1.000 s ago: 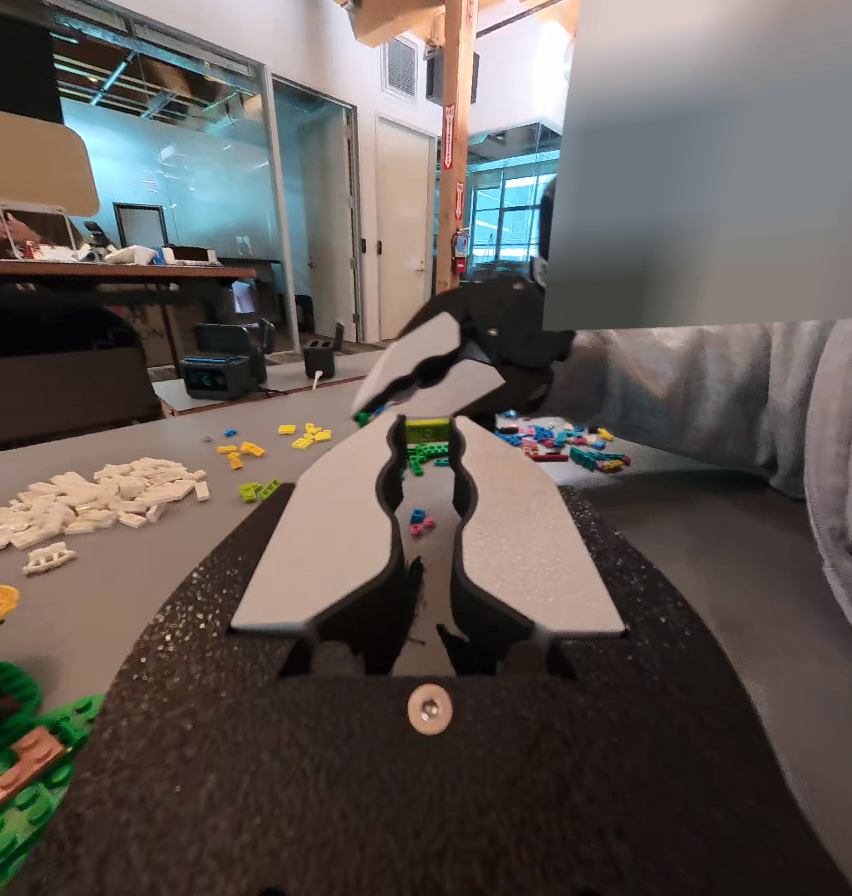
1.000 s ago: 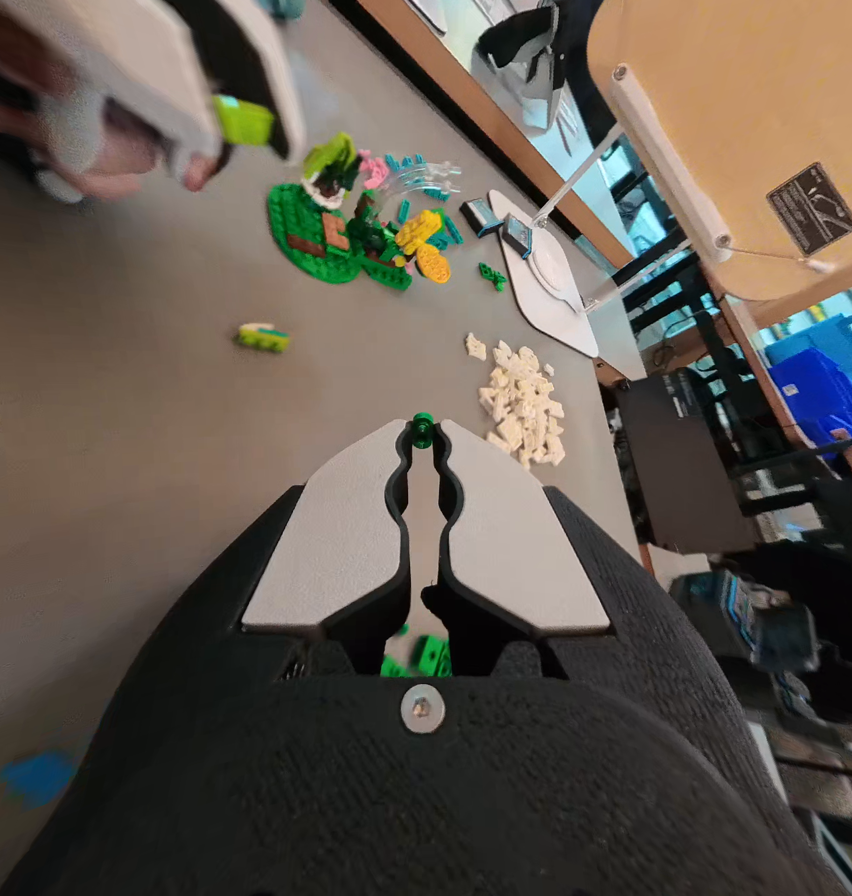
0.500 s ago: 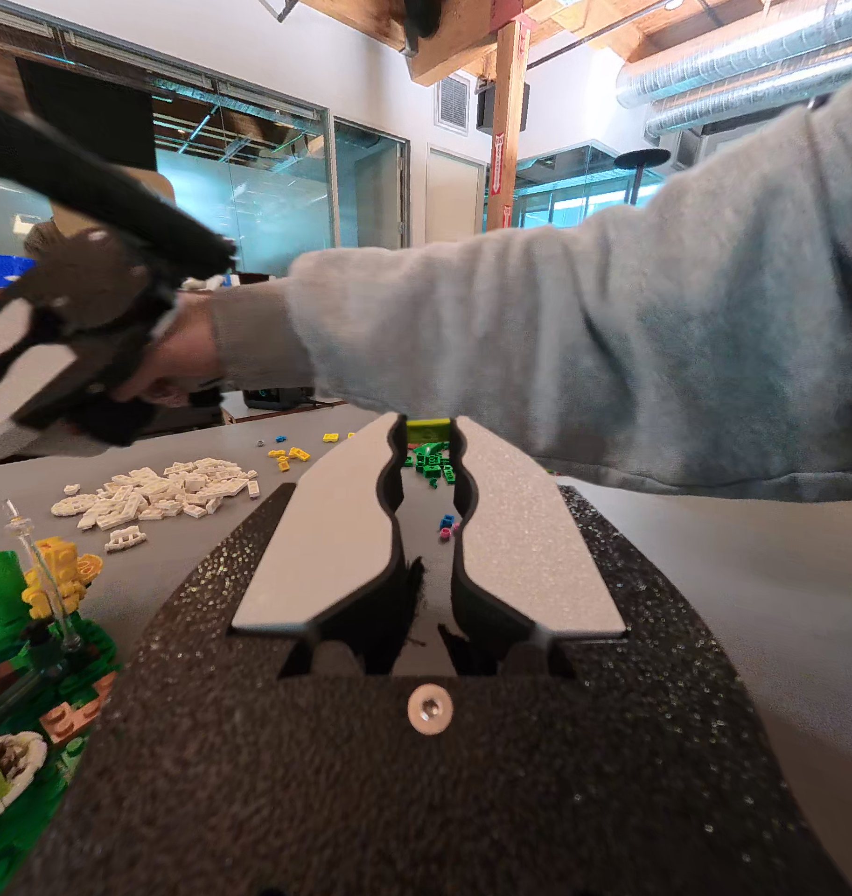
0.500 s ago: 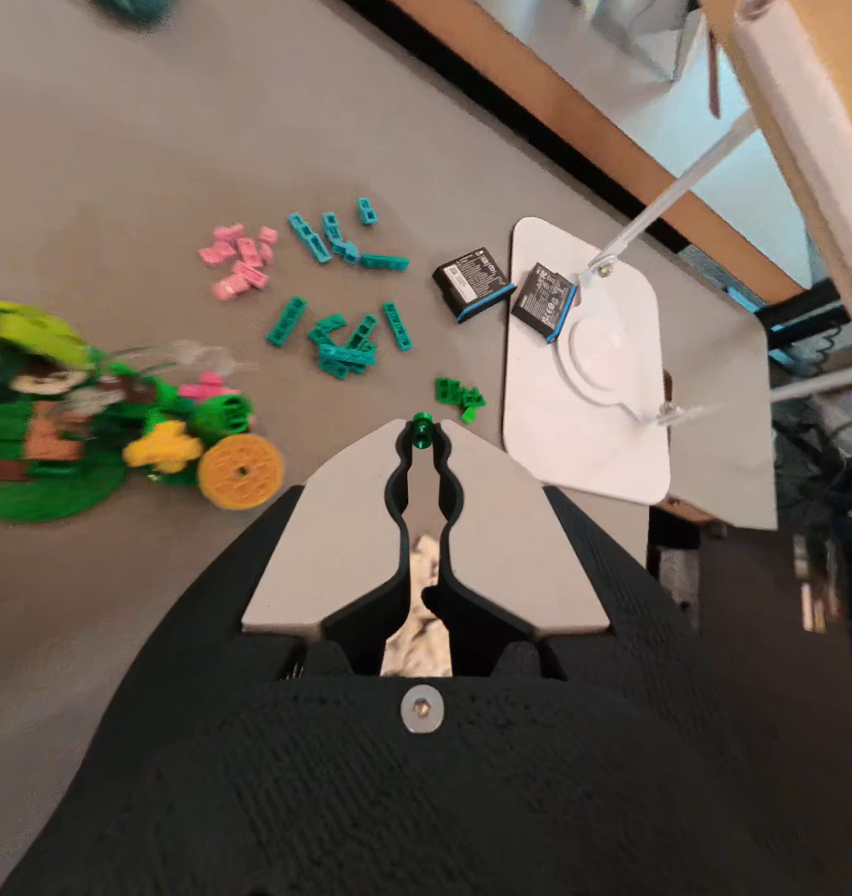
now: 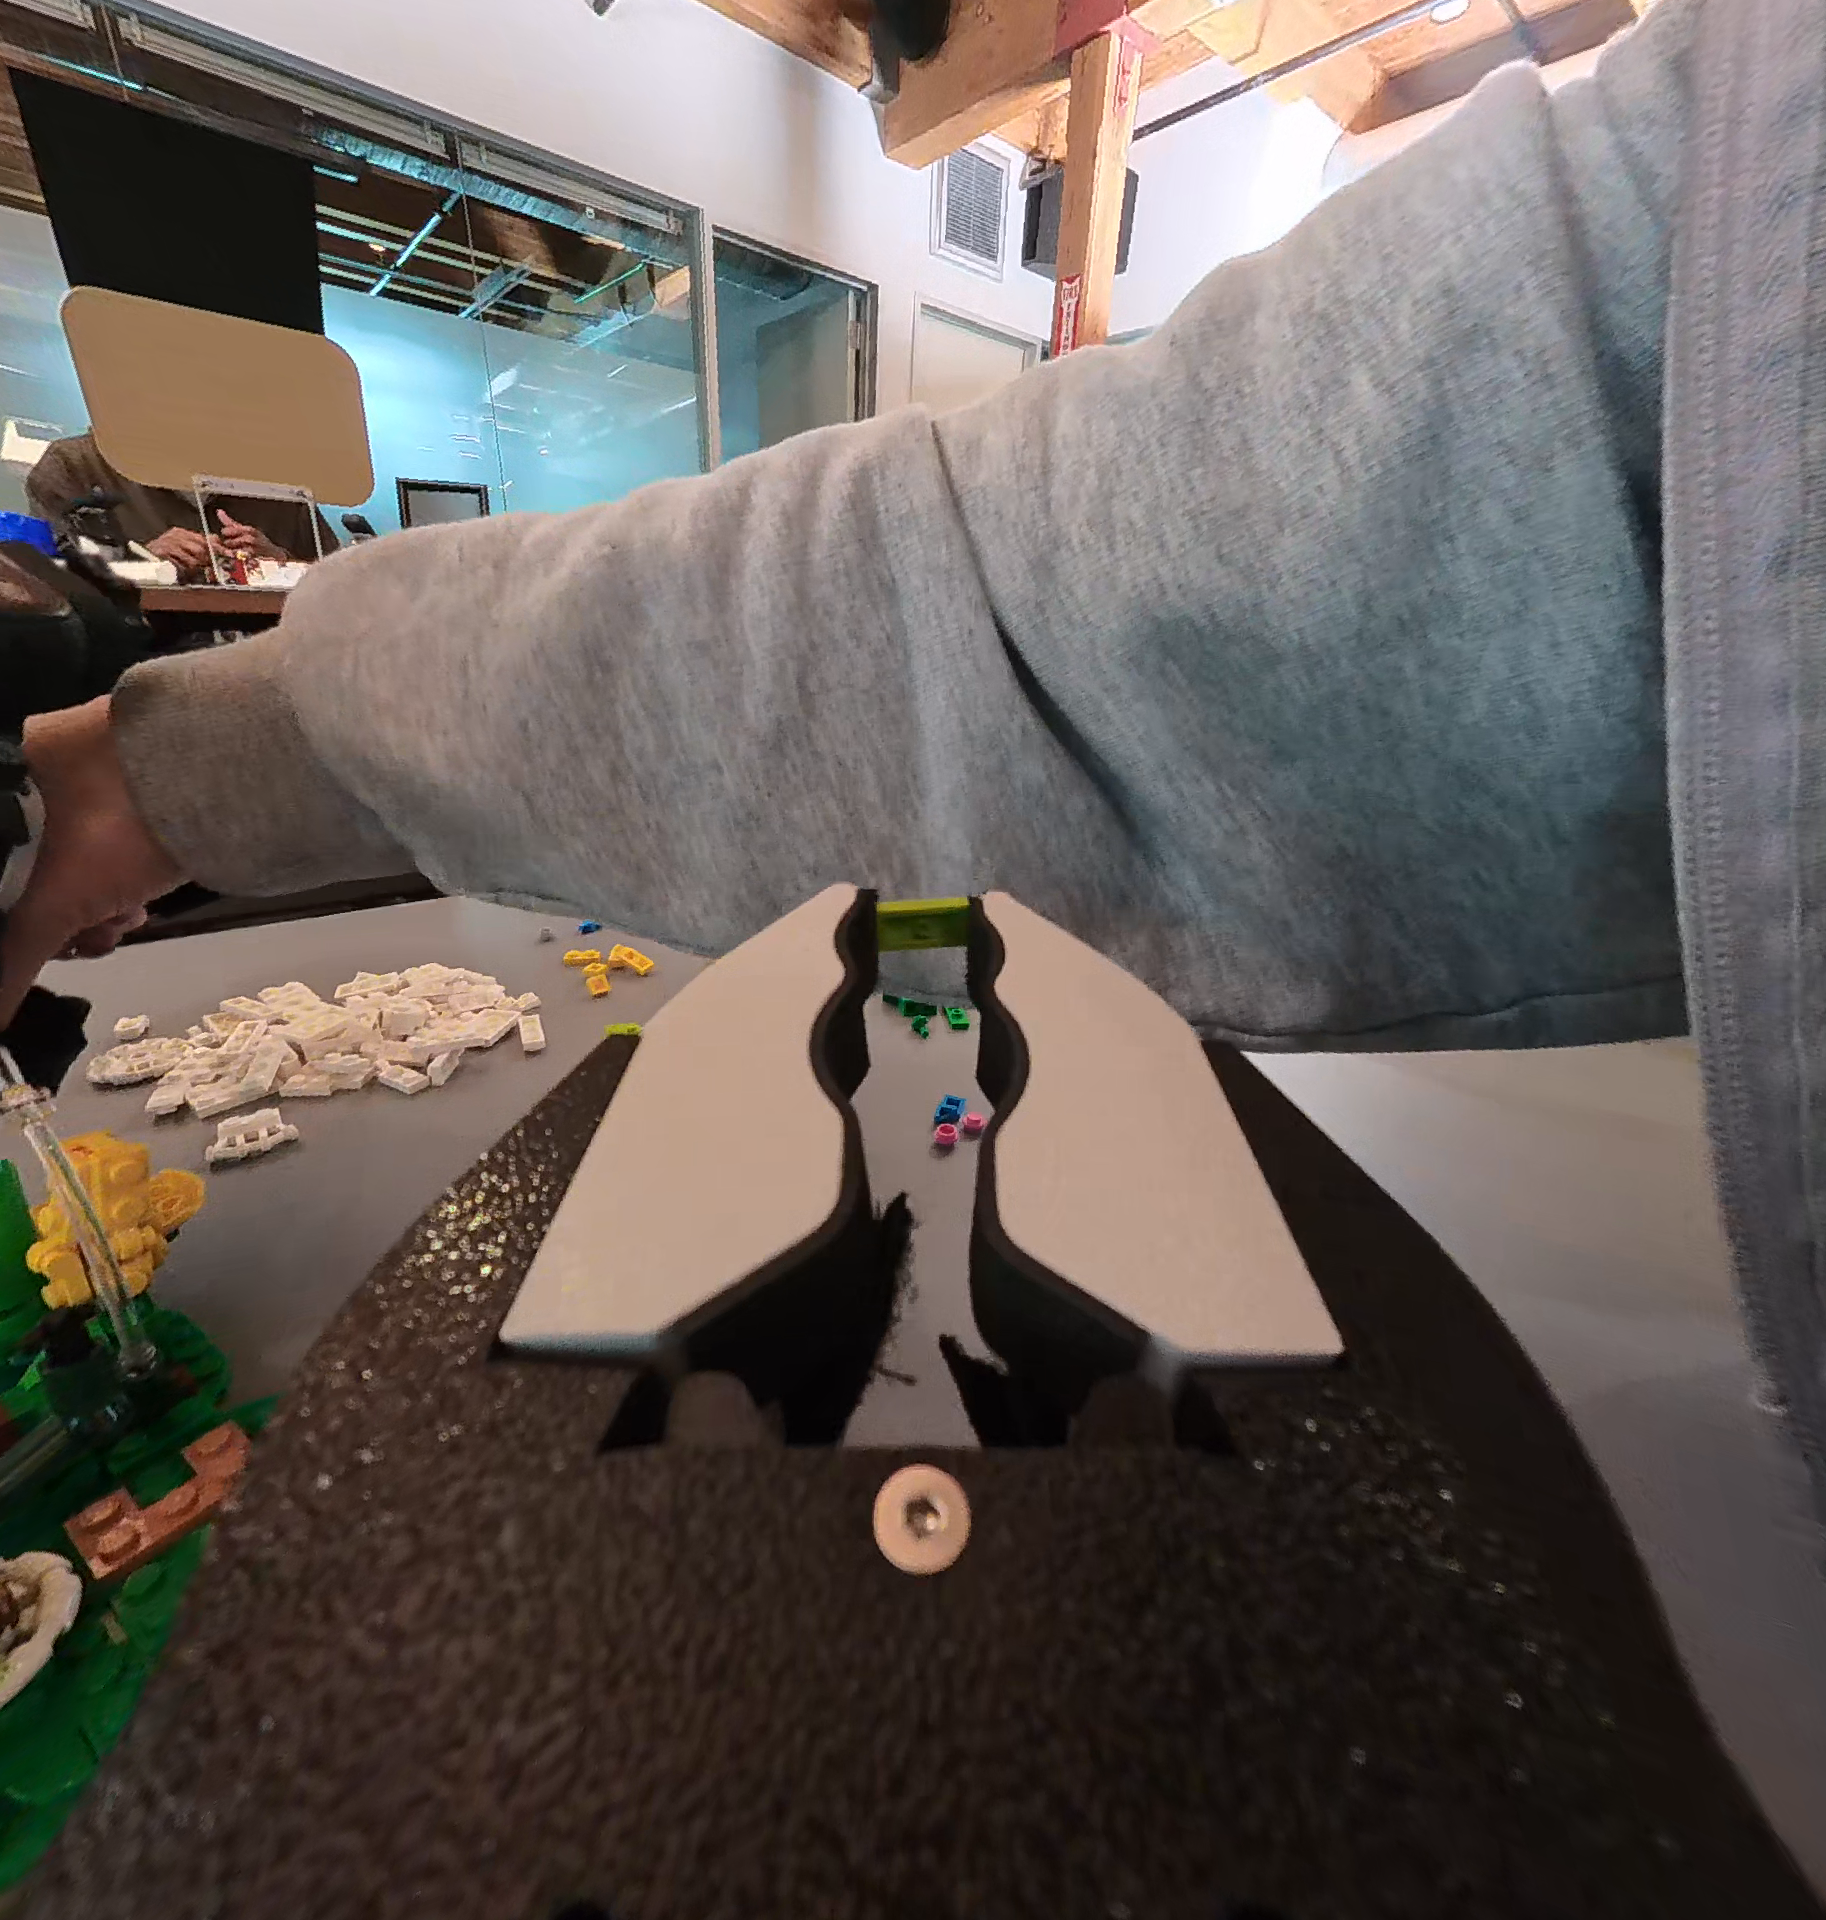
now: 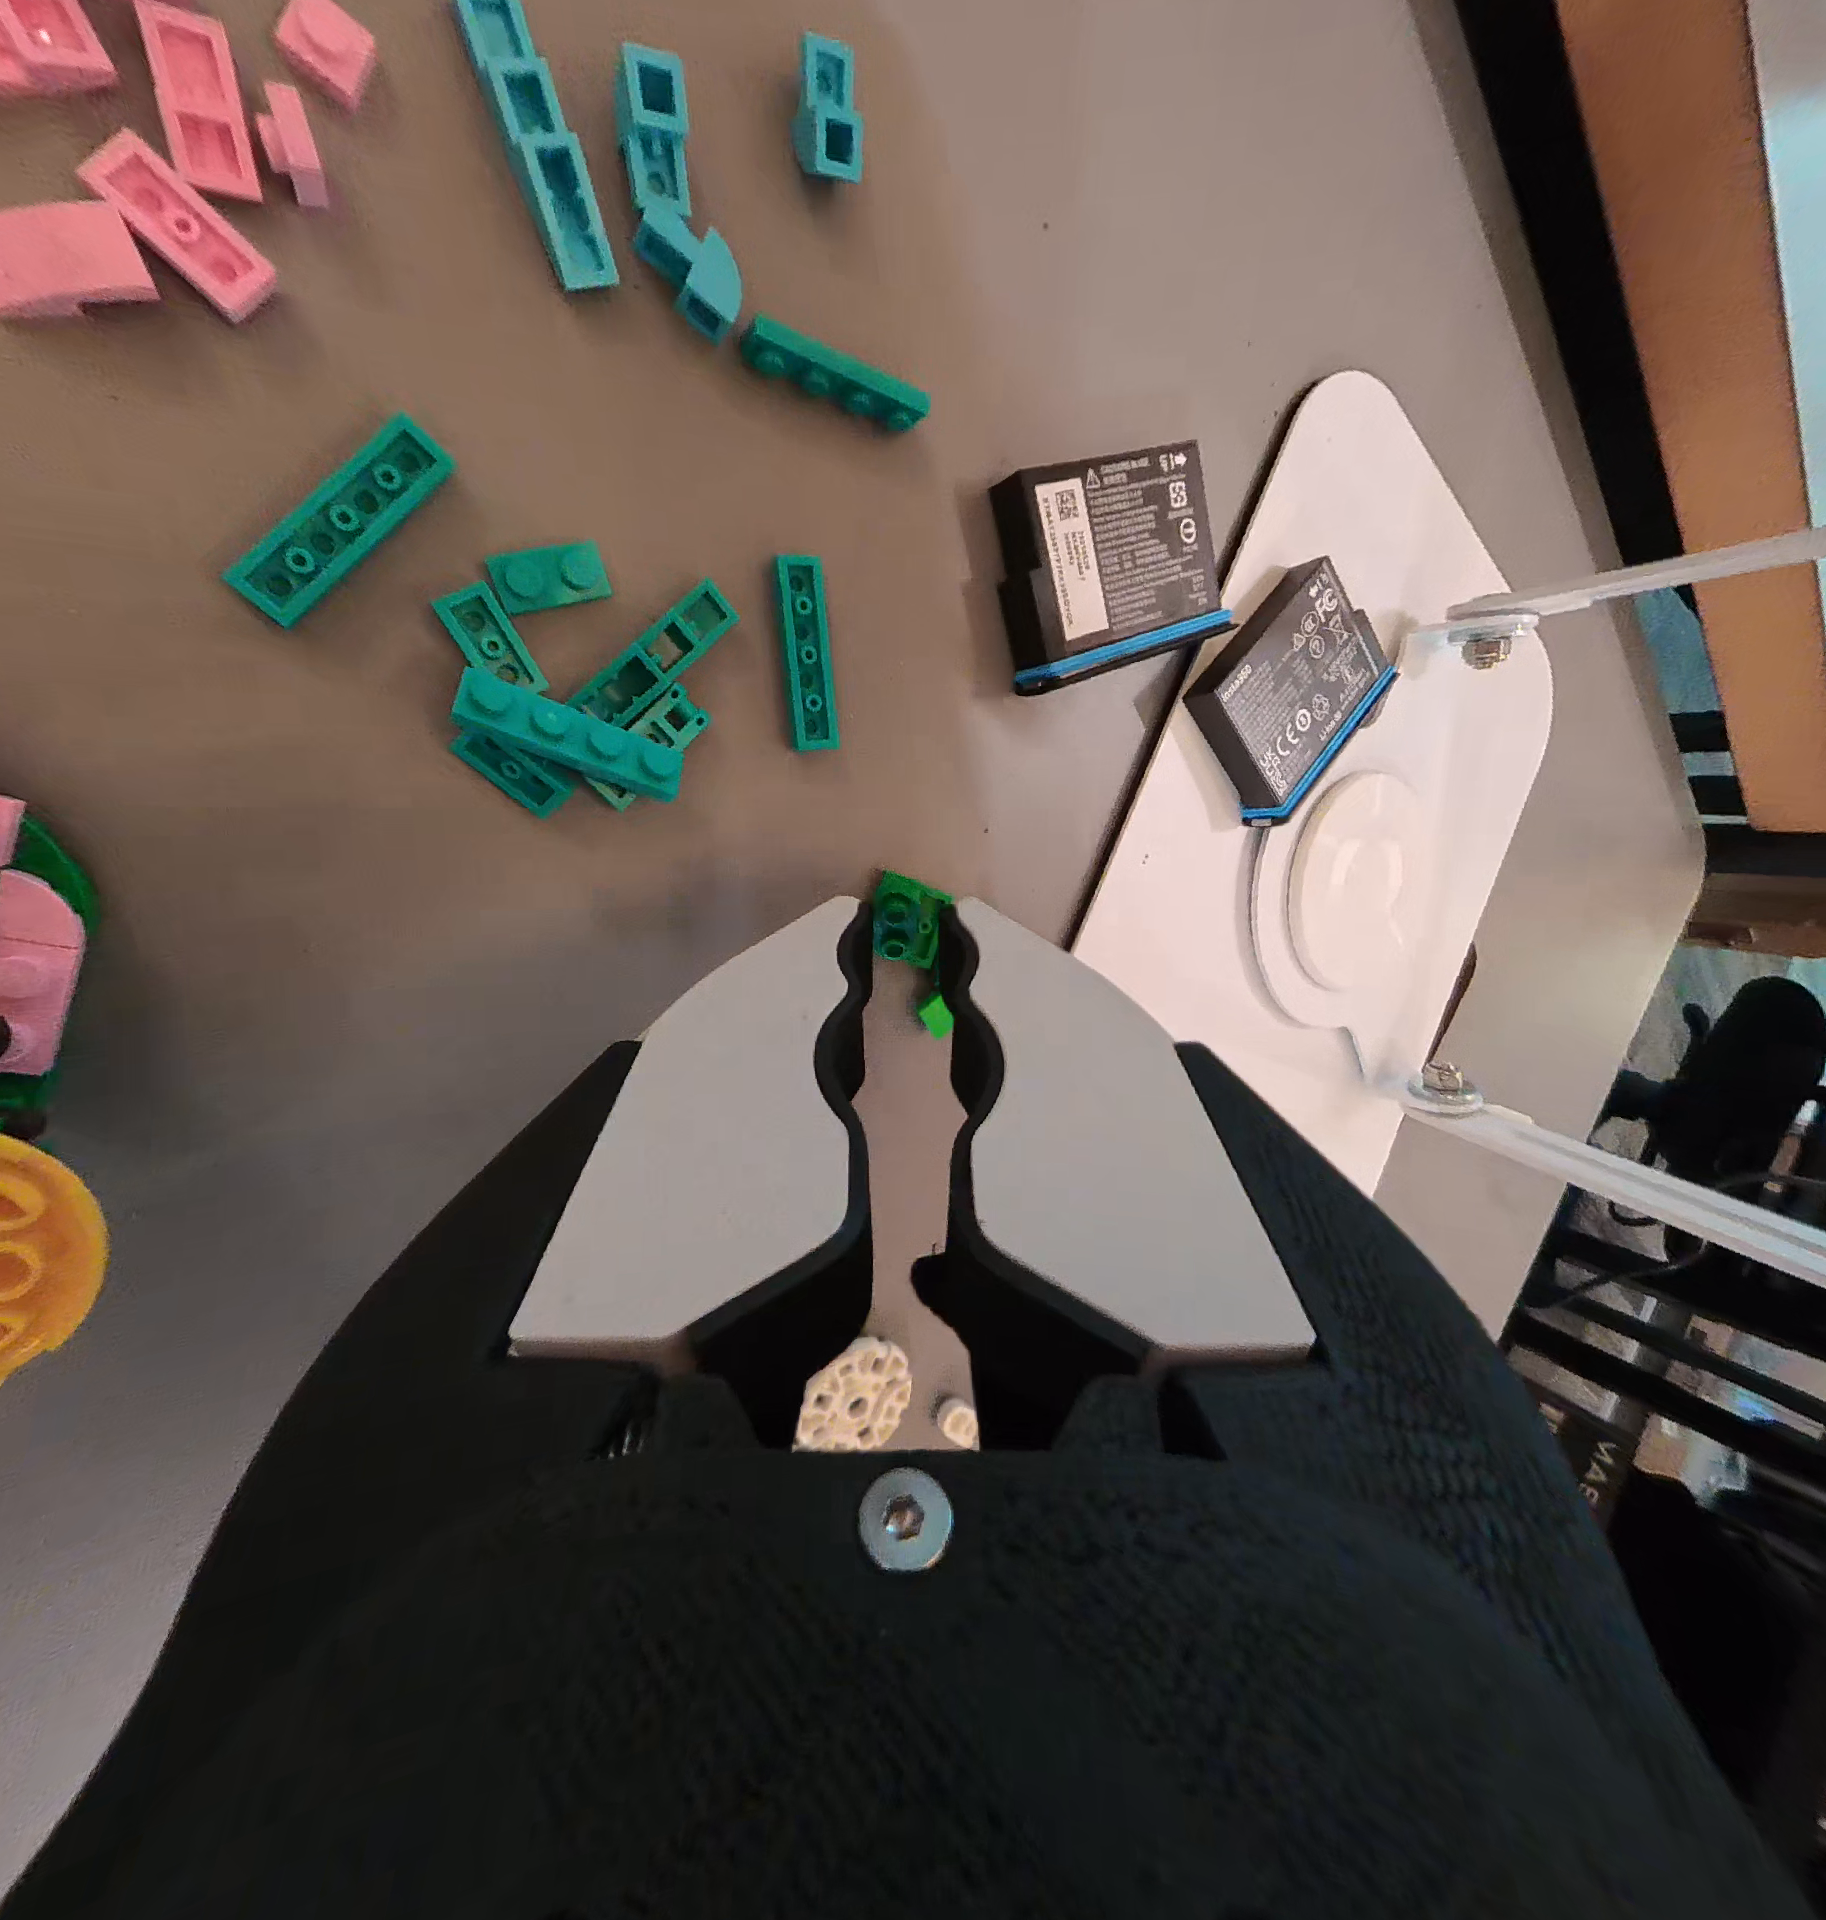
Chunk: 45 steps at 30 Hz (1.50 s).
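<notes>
Left wrist cam: my left gripper (image 5: 921, 925) has its jaws clamped on a lime green brick (image 5: 921, 923), pinched right at the tips, both pads against its ends, up off the grey counter (image 5: 389, 1174). A grey sleeve (image 5: 992, 665) crosses the whole frame right behind it. Under the jaws there's a few small green bits (image 5: 924, 1013), plus a blue and two pink ones. White brick pile (image 5: 317, 1039) off to the left, yellow bits (image 5: 608, 961) behind it, and a green baseplate build (image 5: 47, 1403) in the bottom-left corner.

Right wrist cam: right gripper (image 6: 909, 925) is looking down at the counter, jaws slightly apart w/ small green pieces (image 6: 904, 920) sitting betw. the tips. Can't tell if it's actually gripping them. Teal bricks (image 6: 576, 686) just ahead-left, pink bricks (image 6: 161, 197) further up. Two black batteries (image 6: 1106, 561) to the right, one lying on a white stand base (image 6: 1408, 935).
</notes>
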Tool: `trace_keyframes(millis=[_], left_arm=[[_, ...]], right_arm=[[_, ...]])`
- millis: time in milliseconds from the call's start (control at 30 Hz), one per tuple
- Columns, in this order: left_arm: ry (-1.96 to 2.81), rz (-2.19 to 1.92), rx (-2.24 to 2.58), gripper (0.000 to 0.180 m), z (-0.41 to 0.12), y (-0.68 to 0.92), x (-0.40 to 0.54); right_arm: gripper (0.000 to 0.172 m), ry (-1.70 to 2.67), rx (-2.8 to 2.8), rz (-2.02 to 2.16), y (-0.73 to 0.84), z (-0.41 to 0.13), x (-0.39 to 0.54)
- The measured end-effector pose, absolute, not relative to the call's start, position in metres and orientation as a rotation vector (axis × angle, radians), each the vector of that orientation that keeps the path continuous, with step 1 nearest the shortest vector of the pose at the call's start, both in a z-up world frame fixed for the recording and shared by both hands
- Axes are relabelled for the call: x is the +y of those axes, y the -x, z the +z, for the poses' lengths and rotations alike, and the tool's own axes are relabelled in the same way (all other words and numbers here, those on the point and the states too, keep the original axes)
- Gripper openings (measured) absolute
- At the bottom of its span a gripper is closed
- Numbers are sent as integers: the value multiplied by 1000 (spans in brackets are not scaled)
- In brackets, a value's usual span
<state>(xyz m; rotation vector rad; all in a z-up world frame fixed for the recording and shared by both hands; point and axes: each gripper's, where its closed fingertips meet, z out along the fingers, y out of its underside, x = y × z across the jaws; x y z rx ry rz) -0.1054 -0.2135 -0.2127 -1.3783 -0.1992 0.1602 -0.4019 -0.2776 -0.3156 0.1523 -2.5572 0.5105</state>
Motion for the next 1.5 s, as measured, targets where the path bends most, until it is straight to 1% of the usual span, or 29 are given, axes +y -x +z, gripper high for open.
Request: trace_keyframes(millis=[67, 167, 300, 333, 433, 467, 500, 567, 733, 800, 900, 1000, 1033, 1133, 1200, 1300, 1367, 1500], left_arm=[[1380, 159, -198, 16, -213, 105, -213], [1384, 159, -195, 16, -213, 105, -213], [1388, 160, -188, 16, -214, 103, -212], [1389, 161, -188, 16, -214, 103, -211], [1390, 160, -186, 16, -214, 103, -211], [1389, 160, -188, 16, -214, 103, -211], [1387, 159, -189, 16, -214, 103, -212], [1383, 159, -191, 16, -213, 103, -212], [1377, 166, -196, 16, -213, 103, -212], [1368, 204, -227, 16, -213, 109, -215], [1337, 351, -259, 17, -209, 120, -223], [1330, 487, -177, 16, -204, 115, -222], [1335, 515, -139, 16, -204, 111, -220], [1342, 589, -67, 16, -204, 104, -216], [1343, 617, -57, 17, -203, 104, -216], [1349, 656, -9, 16, -204, 98, -214], [1348, 675, 25, 16, -204, 94, -212], [1360, 681, 53, 16, -205, 91, -210]], right_arm=[[15, -159, -2557, 507, 402, -318, -278], [18, -163, -2576, 477, 402, -323, -273], [28, -116, -2548, 485, 408, -321, -271], [33, -107, -2526, 497, 410, -317, -272], [33, -34, -2561, 508, 411, -320, -269], [31, -24, -2557, 488, 412, -321, -267], [37, -12, -2533, 481, 414, -318, -265], [41, 67, -2473, 504, 418, -304, -258], [41, 401, -2306, 876, 386, -238, -226], [37, 567, -2323, 1058, 348, -221, -212], [28, 920, -2461, 1495, 264, -204, -209], [27, 1171, -2643, 1909, 178, -189, -219], [27, 1204, -2709, 1954, 156, -189, -222], [28, 1244, -2856, 1911, 112, -201, -227], [27, 1306, -2925, 1991, 91, -198, -231], [23, 1387, -2920, 1943, 91, -207, -228], [24, 1438, -2907, 1916, 95, -212, -225], [24, 1417, -2974, 1935, 88, -214, -229]])
